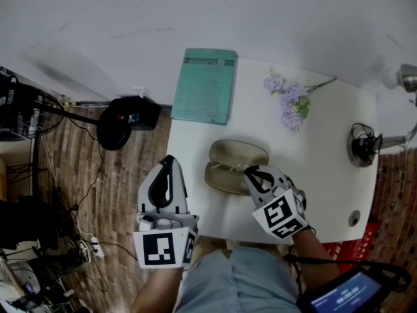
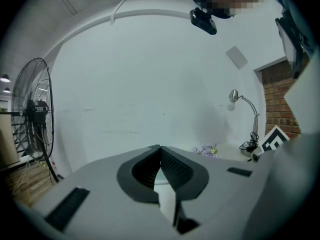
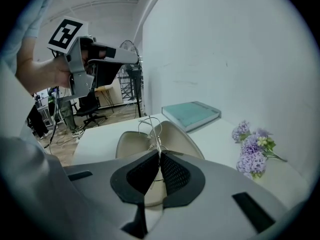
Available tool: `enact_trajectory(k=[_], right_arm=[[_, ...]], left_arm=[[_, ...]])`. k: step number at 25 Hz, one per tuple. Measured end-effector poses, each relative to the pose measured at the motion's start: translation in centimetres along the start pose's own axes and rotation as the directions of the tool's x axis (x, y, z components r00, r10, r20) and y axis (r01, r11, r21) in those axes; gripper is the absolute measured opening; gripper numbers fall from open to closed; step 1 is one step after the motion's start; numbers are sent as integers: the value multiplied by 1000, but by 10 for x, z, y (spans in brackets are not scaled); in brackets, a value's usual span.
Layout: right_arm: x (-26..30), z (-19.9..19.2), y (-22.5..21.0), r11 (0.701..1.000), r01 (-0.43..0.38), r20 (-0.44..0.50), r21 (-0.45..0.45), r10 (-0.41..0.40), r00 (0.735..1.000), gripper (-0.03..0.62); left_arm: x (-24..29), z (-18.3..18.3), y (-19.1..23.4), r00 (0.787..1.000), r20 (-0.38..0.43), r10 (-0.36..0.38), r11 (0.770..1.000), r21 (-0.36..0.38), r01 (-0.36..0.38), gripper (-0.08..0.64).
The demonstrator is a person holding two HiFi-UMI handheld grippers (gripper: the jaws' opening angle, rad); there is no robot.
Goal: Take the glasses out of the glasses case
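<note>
An open beige glasses case [image 1: 225,175] lies on the white table [image 1: 326,142], its lid [image 3: 176,136] tipped back. My right gripper [image 1: 250,171] reaches over the case's near side and is shut on thin wire-framed glasses [image 3: 148,125], which stand a little above the case's shell [image 3: 129,145]. In the right gripper view the pads meet on the wire at the gripper's tip [image 3: 159,154]. My left gripper [image 1: 169,160] hovers beside the table's left edge, away from the case. Its jaws [image 2: 159,148] are shut with nothing between them, and it faces the white wall.
A teal book [image 1: 205,85] lies at the table's far left and purple flowers [image 1: 290,103] at the far middle. A desk lamp [image 1: 365,145] with its cord stands at the right edge. A floor fan [image 2: 31,115] and cables sit on the floor to the left.
</note>
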State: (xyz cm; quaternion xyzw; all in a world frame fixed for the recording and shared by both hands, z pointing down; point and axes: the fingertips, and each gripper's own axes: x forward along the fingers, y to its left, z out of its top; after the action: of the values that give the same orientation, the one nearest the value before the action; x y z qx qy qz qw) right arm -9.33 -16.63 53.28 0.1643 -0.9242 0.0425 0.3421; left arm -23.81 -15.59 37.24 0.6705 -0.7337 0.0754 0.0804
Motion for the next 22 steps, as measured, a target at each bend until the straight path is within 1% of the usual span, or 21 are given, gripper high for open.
enact_trajectory(k=[4,11,16,18,22], right_arm=[[-7,11,-7,999,32,39,31,-34,999,34],[-22,34,-18,995,86,98,53,-91,991,32],[-36,53,-28,989,131,147,72,-140,979,32],[-42,60,-32,986,146,168,83,-159,973,32],[-56,77,-41,978,179,223,104,-198,955,32]], left_arm=[[1,9,-4,1000,15,-13,1000,9,13,6],[0,24,-7,999,45,-29,999,21,28,6],[-4,41,-8,995,87,-43,999,36,40,6],[-6,43,-9,995,88,-47,999,31,45,6],[-8,56,-9,991,121,-49,998,43,44,6]])
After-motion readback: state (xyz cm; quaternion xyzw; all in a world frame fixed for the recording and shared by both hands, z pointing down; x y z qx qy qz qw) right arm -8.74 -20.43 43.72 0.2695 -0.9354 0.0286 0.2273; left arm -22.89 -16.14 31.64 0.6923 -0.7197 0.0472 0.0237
